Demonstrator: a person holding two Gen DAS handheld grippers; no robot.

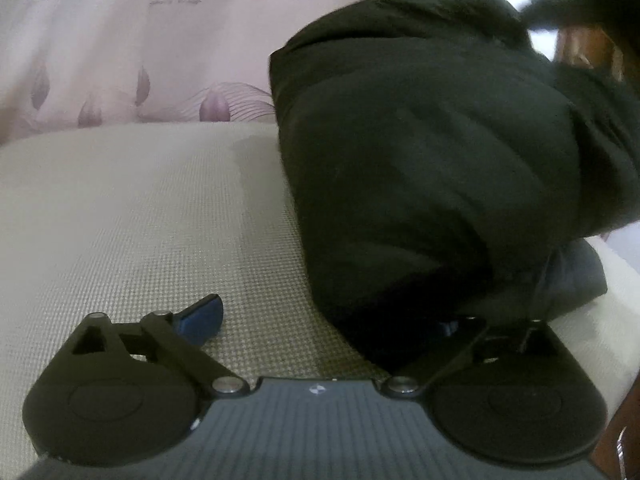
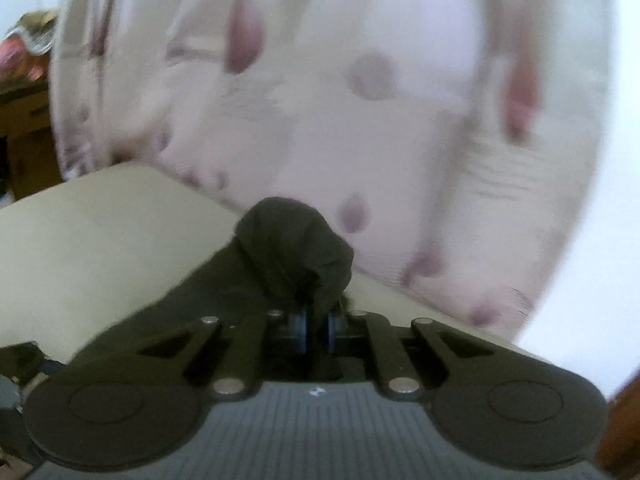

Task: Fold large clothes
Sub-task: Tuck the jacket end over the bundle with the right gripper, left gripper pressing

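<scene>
garment [image 1: 420, 152] lies on the cushion [image 1: 140, 220], curtain [image 1: 120, 40] behind, right claw [image 2: 316, 330] clamping its end.

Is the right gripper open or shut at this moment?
Shut. The right gripper has both blue pads pressed on a bunch of the black garment, which rises in front of its fingers.

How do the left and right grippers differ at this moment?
The left gripper is open with its jaws spread wide; the right gripper is shut. The left grips nothing, with the black garment lying across one side; the right pinches a bunch of that garment. Both have blue pads.
</scene>
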